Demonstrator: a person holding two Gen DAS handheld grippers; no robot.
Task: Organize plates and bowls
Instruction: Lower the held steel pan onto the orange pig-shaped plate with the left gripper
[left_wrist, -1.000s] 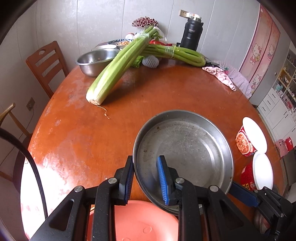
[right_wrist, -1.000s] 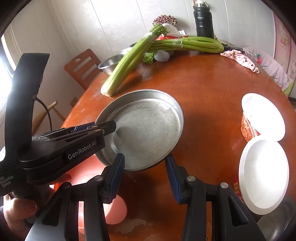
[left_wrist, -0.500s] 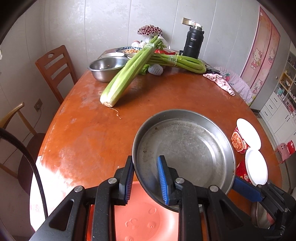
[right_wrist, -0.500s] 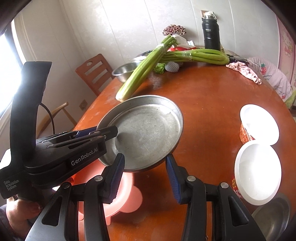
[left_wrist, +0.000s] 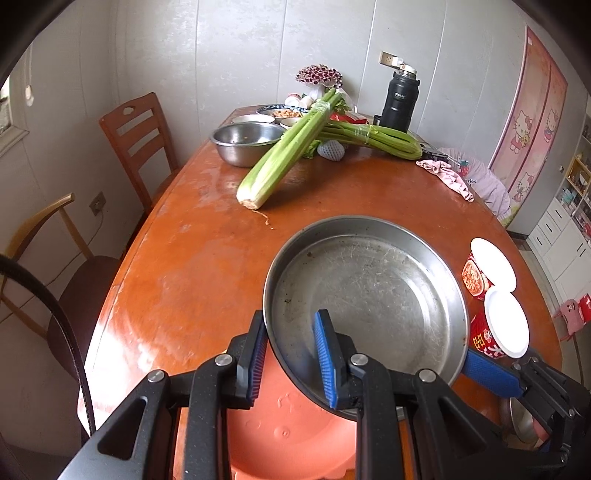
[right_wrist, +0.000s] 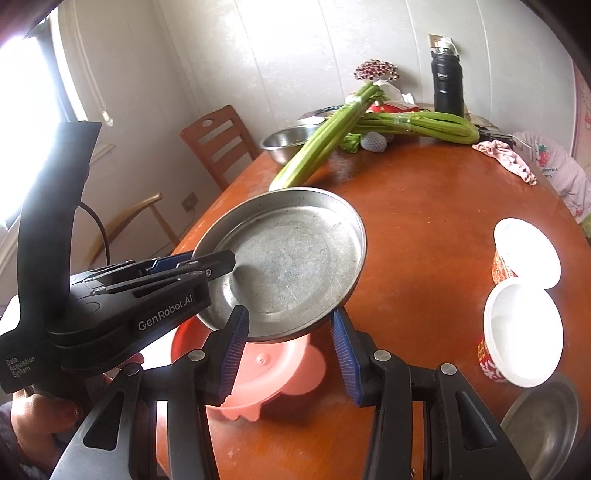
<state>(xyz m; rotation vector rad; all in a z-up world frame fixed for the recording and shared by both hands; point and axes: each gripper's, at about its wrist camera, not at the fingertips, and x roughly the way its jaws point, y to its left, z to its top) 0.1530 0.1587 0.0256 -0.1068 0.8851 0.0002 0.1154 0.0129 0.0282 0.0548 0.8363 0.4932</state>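
Round orange-brown wooden table (left_wrist: 207, 266) carries it all; the big scratched steel plate (left_wrist: 369, 295) has come up off it w/ both hands and now hangs over the salmon-pink plastic plate (left_wrist: 288, 424) at 6 o'clock.

Left tool (left_wrist: 290, 363) is clamped tight on the rim at 7 o'clock; right tool (right_wrist: 288, 354) is part-open, pads either side of the near rim, grip unclear. Looks like it's mid-carry for stacking.

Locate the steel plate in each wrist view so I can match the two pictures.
Left wrist view: the steel plate fills the lower centre-right, its near rim clamped in the left hand-held gripper.
Right wrist view: the plate sits left of centre, above the pink dish, with the right hand-held gripper at its near rim.
Shared landmark: the black flask by the far wall.
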